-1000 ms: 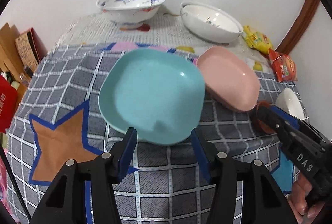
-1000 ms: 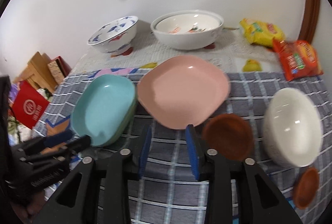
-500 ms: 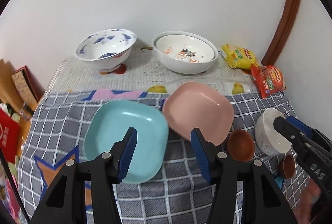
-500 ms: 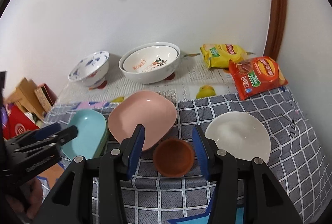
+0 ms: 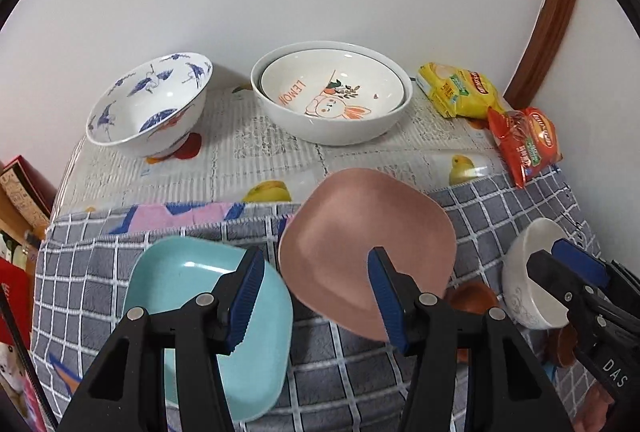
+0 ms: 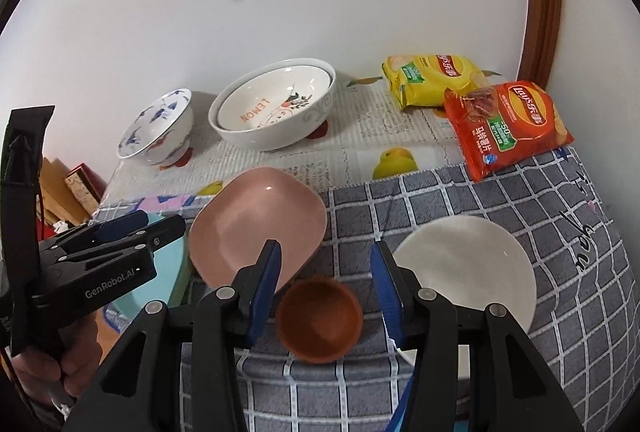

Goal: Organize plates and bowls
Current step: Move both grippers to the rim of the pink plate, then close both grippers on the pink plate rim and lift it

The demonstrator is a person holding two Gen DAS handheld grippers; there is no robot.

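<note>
Both hand-held grippers, left and right, are hovering agape and empty, pink plate just ahead.

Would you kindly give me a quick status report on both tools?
Left tool open, empty, over teal plate and pink plate. Right tool open, empty, above brown bowl. Nothing in the way.

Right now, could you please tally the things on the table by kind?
Plates: 2, teal plate, pink plate
Bowls: 6, blue-patterned bowl, big white bowl, LEMON bowl nested in it, plain white bowl, brown bowl, second brown bowl
Snack bags: 2, yellow bag, red bag
Total: 10
</note>
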